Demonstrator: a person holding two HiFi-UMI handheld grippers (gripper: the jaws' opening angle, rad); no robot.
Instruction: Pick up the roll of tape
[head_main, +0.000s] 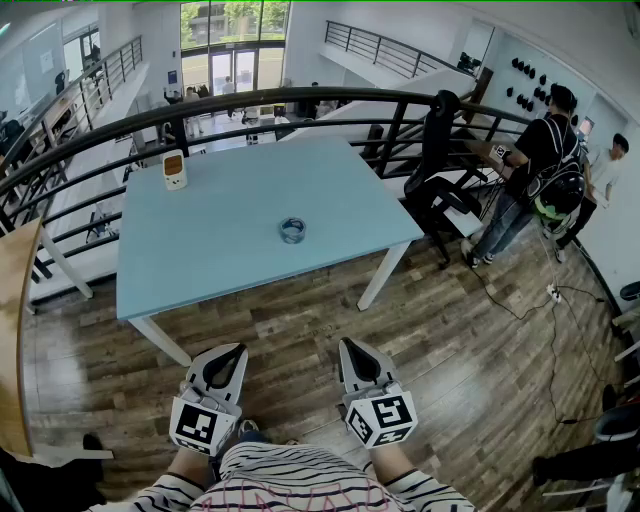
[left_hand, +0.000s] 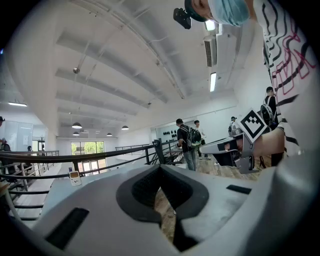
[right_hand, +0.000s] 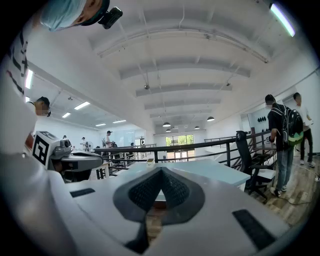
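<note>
Left gripper and right gripper: jaws pressed together, pinching nothing, short of the light blue table's near edge. Roll of tape lying flat between middle and right edge, well apart from both.

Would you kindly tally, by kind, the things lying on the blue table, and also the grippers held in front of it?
Roll of tape: 1
Small white device with an orange front: 1
Grippers, both shut and empty: 2 (left gripper, right gripper)
Total: 4
</note>
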